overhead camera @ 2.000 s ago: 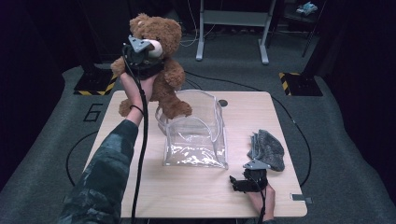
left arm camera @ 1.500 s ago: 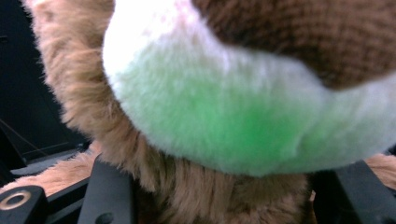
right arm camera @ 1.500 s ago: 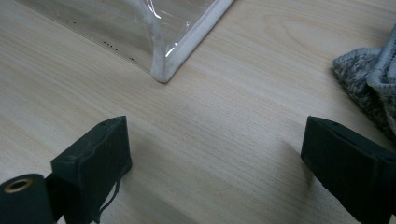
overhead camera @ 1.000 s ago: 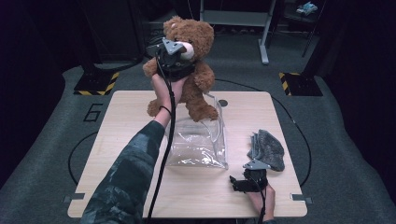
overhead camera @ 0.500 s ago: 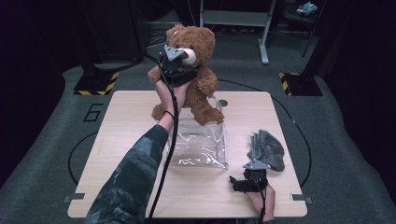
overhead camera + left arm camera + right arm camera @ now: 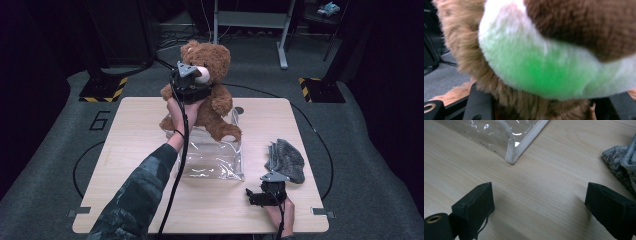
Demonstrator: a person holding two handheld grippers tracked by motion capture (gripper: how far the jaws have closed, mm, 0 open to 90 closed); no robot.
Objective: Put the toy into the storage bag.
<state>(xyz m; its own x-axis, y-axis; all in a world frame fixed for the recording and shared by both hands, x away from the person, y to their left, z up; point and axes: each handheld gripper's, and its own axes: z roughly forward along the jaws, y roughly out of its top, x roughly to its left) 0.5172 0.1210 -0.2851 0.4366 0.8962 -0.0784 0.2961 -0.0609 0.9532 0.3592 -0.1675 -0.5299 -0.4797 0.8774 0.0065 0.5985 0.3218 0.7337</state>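
There is one teddy bear, brown and fluffy, at about 12 o'clock on the table. There is one clear plastic bag in the middle. There is one grey knitted cloth at about 4 o'clock. There are two black grippers: the left gripper at 12 o'clock and the right gripper at 5 o'clock.

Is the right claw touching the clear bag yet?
Apart. In the right gripper view, bare tabletop lies between the open right claw and the corner of the clear bag; the high view shows the same gap.
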